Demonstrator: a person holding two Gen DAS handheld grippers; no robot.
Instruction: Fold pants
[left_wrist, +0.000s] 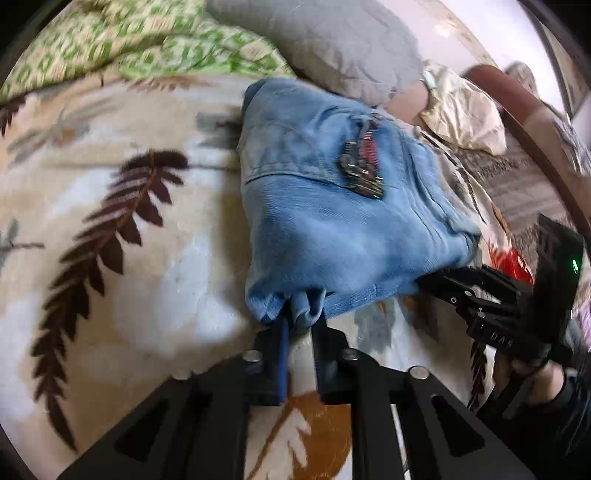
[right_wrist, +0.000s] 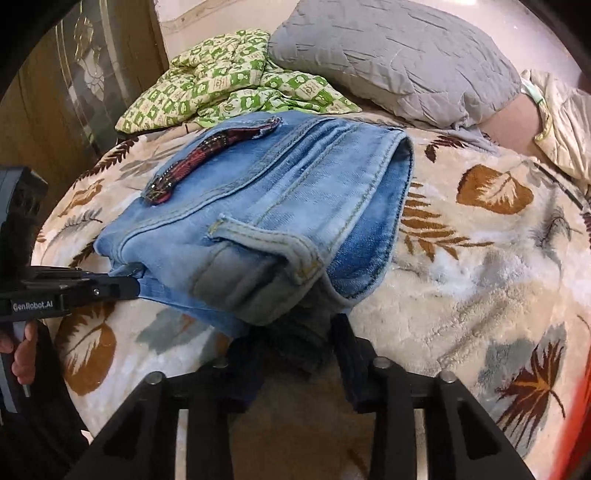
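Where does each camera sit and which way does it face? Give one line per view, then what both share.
Left wrist: on the left gripper, angled down at the folded jeans whose near edge it pinches; right gripper and its hand at right.
Right wrist: on the right gripper, angled down at the jeans' waistband end; left gripper at left.
Shared: jeans, leaf-print blanket, grey pillow, green checked quilt.

Soft, even indoor light, no hard shadows. Left view motion-blurred, esp. the green quilt (left_wrist: 147, 40); right sharper. Heavy fisheye bending, dark corners.
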